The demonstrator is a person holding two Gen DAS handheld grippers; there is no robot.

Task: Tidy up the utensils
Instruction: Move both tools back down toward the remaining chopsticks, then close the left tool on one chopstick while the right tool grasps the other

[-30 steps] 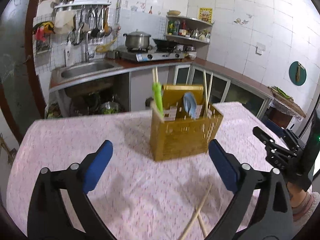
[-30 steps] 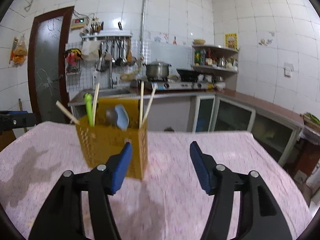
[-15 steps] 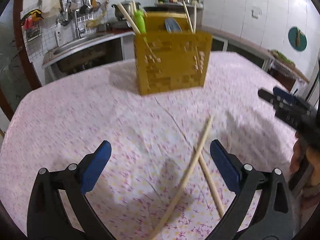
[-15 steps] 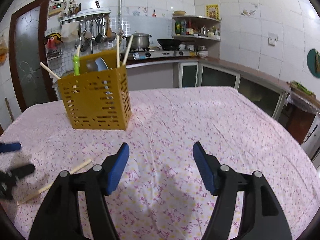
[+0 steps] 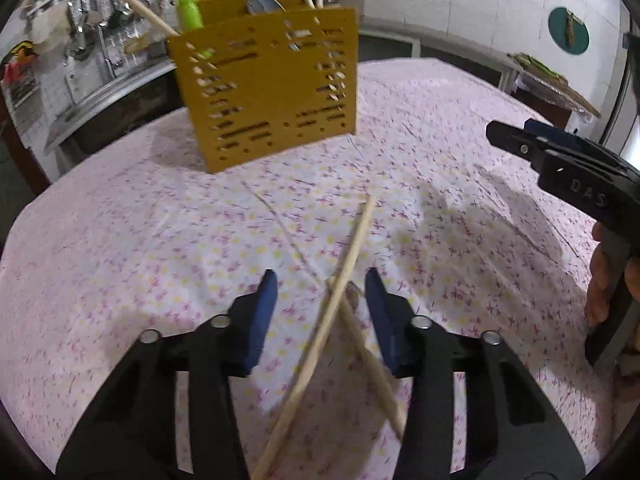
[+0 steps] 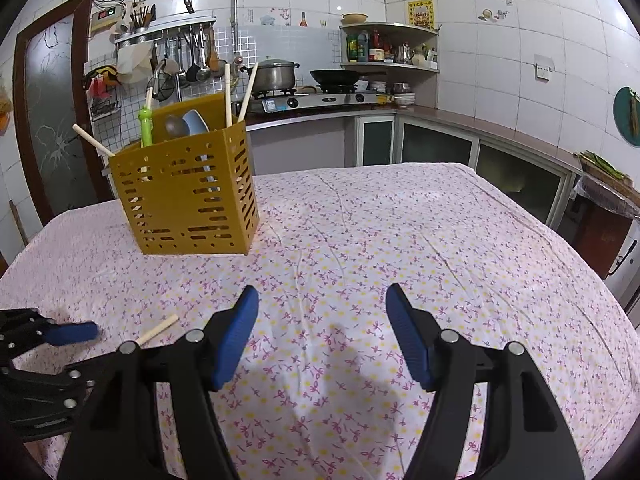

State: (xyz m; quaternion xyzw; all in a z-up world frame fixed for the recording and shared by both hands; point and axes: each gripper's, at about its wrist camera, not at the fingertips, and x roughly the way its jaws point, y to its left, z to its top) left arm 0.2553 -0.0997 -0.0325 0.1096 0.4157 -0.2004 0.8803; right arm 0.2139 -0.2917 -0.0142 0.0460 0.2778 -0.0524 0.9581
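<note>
- The left gripper [image 5: 322, 292] was down low over the tablecloth [image 5: 120, 240], its blue pads [image 5: 264, 312] drawn in to a narrow gap but not touching anything I could see.
- Two wooden chopsticks [image 5: 348, 264] lay crossed on the cloth right between those pads; the longer one ran from near the bottom edge up past the fingertips, the shorter one [image 5: 372, 364] slanted under it toward the right finger.
- Whether the pads actually touched the wood I could not tell; a little cloth showed on either side of the crossing.
- The right gripper [image 6: 322, 332] hung above a bare stretch of the flowered cloth, its jaws spread wide and holding nothing.
- From the right wrist view the left gripper's blue tip showed at the left edge, with one chopstick end [image 6: 158, 328] poking out beside it.
- The yellow perforated utensil holder [image 6: 188, 204] stood upright farther back on the table, well apart from both grippers.
- In it stood several chopsticks [image 6: 228, 96], a green-handled utensil [image 6: 146, 128], a blue spoon [image 6: 198, 122] and a dark spoon [image 6: 175, 126].
- Behind the table ran a kitchen counter with a steel pot [image 6: 276, 74] on a gas stove [image 6: 320, 98].
</note>
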